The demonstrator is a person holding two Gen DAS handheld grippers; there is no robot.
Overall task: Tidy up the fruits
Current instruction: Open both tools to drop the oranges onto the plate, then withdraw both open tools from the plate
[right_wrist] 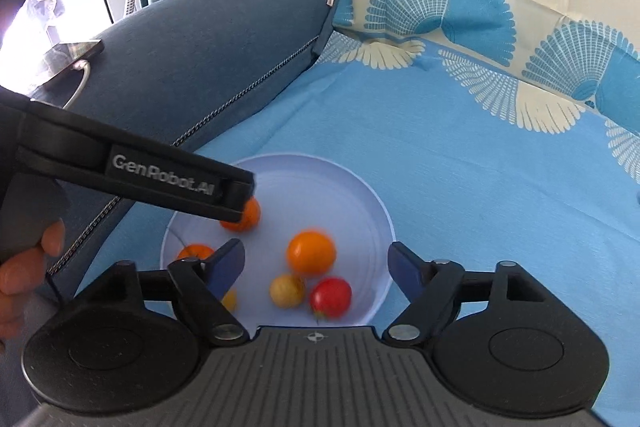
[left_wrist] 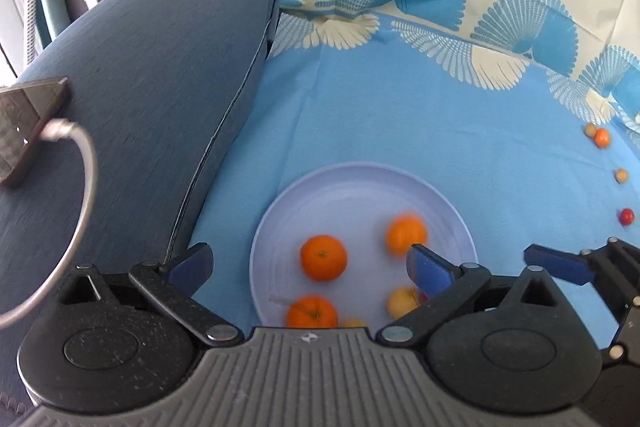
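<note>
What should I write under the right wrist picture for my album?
Open gripper above a plate of oranges and tomatoes.

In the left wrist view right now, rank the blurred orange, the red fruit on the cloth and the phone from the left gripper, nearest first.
From the left gripper:
1. Blurred orange, on the plate, by the right finger.
2. Red fruit, far right on the cloth.
3. Phone, far left on the cushion.
</note>
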